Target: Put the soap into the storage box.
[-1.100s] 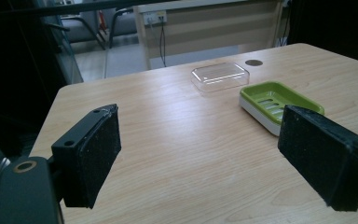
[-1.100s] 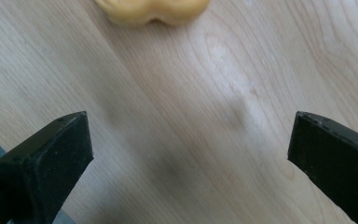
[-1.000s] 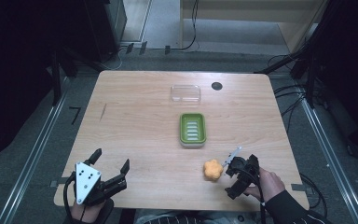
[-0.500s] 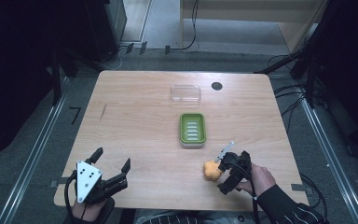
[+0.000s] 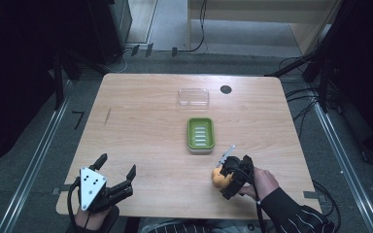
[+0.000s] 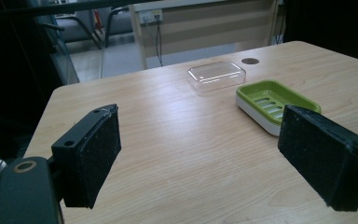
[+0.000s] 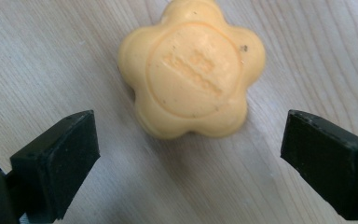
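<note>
We work at a pale wooden table in a dim room, with dark equipment to either side and cables on the grey floor beyond its far edge.

Compared with a second ago, our right gripper has moved in from the table's near right corner and now hangs right over the orange flower-shaped bar of soap, which lies flat on the wood near the front edge, on our right. In the right gripper view the jaws stand wide apart, one to each side of the soap and not touching it, so nothing is held yet. We judge this to be the approach to a grasp: the jaws bracket the soap and would need to come down and close on it.

The green plastic soap dish with a slotted floor sits empty mid-table, a little beyond the soap, and the clear plastic lid lies further back, near a small round dark hole in the tabletop. The dish looks to us like the soap's likely destination.

Our left gripper has not shifted; it idles at the near left corner, jaws spread wide and empty.

From above, the right gripper covers much of the soap, so we cannot tell how high the jaws sit over the wood. The raised lettering on the soap's face is too soft to read.
</note>
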`<action>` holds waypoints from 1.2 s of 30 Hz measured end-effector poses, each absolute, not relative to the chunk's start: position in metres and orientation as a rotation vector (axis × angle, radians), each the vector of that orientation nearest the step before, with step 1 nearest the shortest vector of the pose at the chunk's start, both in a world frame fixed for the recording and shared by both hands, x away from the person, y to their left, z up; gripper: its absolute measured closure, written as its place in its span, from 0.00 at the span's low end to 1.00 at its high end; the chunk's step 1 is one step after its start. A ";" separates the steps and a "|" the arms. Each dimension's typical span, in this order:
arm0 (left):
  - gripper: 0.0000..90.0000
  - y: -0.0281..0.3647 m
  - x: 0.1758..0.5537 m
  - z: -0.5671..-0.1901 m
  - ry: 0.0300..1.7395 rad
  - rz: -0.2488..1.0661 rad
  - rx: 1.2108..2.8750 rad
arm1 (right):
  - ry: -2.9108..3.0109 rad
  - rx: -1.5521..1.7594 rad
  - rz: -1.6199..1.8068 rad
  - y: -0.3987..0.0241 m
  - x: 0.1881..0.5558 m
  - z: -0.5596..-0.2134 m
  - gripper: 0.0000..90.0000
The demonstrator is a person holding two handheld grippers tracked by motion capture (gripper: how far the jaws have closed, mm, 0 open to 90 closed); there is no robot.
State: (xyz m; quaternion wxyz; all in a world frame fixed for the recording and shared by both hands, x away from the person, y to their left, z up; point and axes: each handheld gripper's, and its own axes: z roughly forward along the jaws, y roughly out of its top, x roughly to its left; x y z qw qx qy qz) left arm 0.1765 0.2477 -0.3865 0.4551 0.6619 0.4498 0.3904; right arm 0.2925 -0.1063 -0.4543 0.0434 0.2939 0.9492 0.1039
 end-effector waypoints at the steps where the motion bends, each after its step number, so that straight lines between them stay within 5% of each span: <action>1: 0.15 0.248 0.176 -0.386 1.111 0.964 1.634 | 2.909 0.883 0.307 -0.105 0.293 -0.455 0.08; 16: 0.15 0.249 0.175 -0.386 1.123 0.963 1.633 | 2.902 0.857 0.264 -0.095 0.298 -0.460 0.42; 36: 0.15 0.250 0.175 -0.386 1.119 0.962 1.630 | 2.891 0.894 0.285 -0.097 0.296 -0.461 0.45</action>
